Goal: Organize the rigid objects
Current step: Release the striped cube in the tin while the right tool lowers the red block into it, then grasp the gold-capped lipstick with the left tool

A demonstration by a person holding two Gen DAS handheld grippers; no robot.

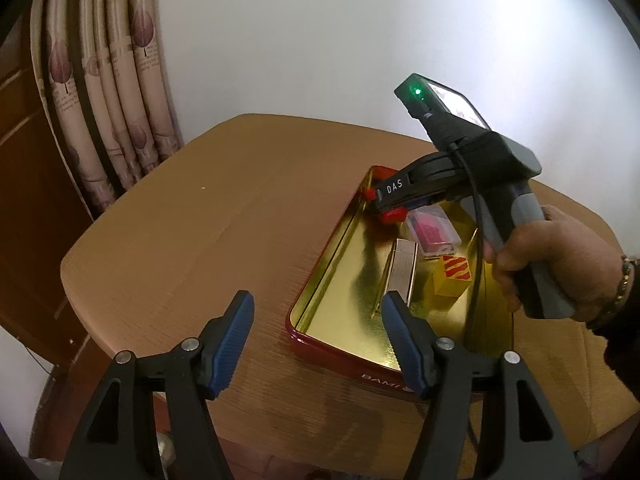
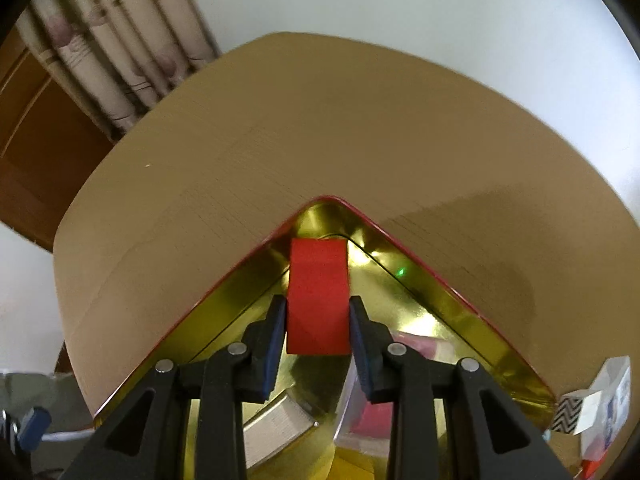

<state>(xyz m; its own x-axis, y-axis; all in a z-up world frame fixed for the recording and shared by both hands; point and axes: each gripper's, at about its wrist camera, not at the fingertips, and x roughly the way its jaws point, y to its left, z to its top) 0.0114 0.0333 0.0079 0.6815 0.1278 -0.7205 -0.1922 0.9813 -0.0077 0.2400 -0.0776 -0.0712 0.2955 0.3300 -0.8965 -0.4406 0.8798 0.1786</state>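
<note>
The right gripper [image 2: 318, 320] is grasping a red block [image 2: 318, 296] between its fingers over the far corner of the tin [image 2: 460, 308]. The left gripper [image 1: 318, 336] is hovering released above the surface [image 1: 180, 240], beside the tin's near end.

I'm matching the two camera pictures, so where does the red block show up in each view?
Left wrist view: the red block is right of centre, under the right gripper, near the tin's far corner.
Right wrist view: centre, between that gripper's pads.
Shared landmark: the gold-lined red tin.
</note>
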